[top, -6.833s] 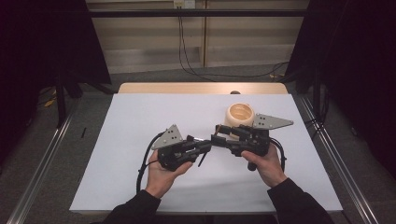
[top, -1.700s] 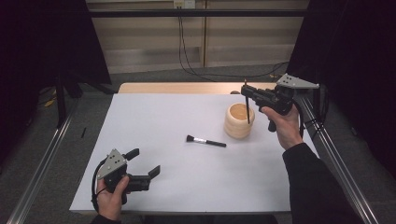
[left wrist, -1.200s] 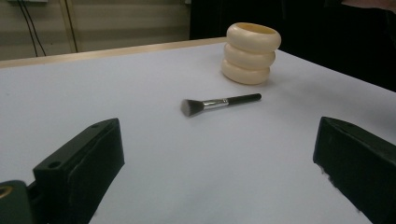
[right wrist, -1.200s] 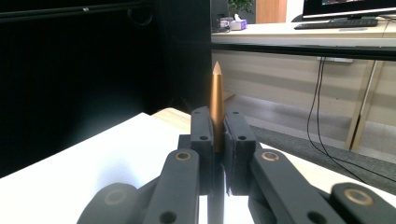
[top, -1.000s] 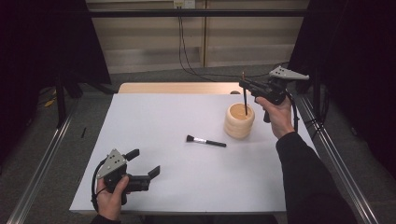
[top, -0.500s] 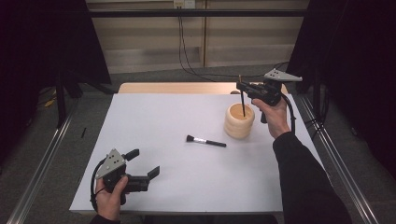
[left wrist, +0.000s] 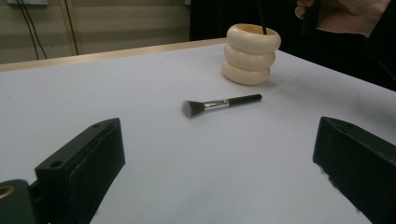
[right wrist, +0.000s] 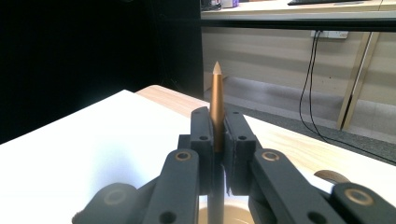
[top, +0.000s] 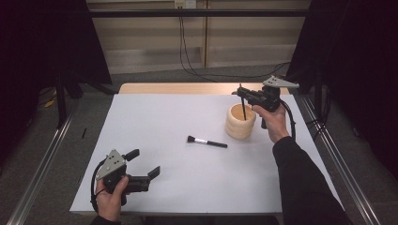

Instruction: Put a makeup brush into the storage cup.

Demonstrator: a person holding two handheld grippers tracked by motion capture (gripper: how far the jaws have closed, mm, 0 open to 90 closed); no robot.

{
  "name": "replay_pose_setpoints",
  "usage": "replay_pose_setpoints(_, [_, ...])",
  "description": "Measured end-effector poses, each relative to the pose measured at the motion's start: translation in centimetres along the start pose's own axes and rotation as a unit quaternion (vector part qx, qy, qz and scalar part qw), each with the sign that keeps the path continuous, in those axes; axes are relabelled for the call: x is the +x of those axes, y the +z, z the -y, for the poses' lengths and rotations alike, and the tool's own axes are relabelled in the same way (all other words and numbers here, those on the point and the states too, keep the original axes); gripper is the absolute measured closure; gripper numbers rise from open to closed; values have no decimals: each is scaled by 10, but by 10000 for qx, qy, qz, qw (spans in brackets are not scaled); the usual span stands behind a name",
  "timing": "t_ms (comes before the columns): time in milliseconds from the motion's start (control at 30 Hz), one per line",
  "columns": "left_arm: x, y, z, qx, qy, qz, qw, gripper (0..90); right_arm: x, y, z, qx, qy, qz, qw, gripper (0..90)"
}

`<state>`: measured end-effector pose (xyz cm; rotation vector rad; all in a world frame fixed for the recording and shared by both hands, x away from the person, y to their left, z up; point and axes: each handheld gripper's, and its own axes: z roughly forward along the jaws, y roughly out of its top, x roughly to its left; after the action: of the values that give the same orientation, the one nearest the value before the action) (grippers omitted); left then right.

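Nearest me, the left tongs [top: 143,169] rest low on the worktop [top: 155,122], jaws spread and holding nothing. Further out a brush [top: 206,141] lies flat, waiting. Beyond it, the right tongs [top: 241,93] stay clenched on a thin brush handle [right wrist: 216,100], upright, and have sunk since a second ago, so its lower end now dips into the cup [top: 240,122]. Release looks close.
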<state>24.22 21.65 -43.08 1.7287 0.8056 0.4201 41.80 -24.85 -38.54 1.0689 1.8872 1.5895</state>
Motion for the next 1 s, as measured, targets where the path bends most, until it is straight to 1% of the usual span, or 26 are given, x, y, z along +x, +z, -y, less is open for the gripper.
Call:
replay_pose_setpoints(67, [0, 0, 0, -10, -17, 19, 10000, 21, 0, -1, 2, 16, 19, 4, 10000, 840])
replay_pose_setpoints(133, [0, 0, 0, -7, -17, -8, 10000, 21, 0, -1, 4, 10, 20, -26, 10000, 840])
replay_pose_setpoints(267, [0, -1, -1, -16, 18, -37, 10000, 21, -1, -2, 8, -31, 43, 8, 10000, 839])
replay_pose_setpoints(333, [0, -1, 0, -33, -26, -43, 10000, 21, -1, -2, 10, -23, 76, 21, 10000, 839])
replay_pose_setpoints(467, [0, -1, 0, -36, 2, -39, 10000, 21, 0, -2, 12, -49, 85, -3, 10000, 839])
replay_pose_setpoints(500, [0, -1, 0, -32, 4, -43, 10000, 21, 0, -2, 13, -31, 55, -6, 10000, 839])
replay_pose_setpoints(567, [1, -1, 0, -22, 20, -46, 10000, 21, 0, -3, 14, -25, 100, -4, 9999, 838])
replay_pose_setpoints(767, [2, -1, 0, -57, -20, -68, 10000, 22, 0, -3, 18, -22, 118, 19, 9999, 835])
replay_pose_setpoints(867, [2, -1, 0, -51, 9, -25, 10000, 23, -1, -4, 18, 5, 104, -5, 9999, 836])
replay_pose_setpoints(1000, [2, -1, 0, -37, 1, -50, 10000, 22, -1, -4, 20, 23, 121, 42, 9999, 835])
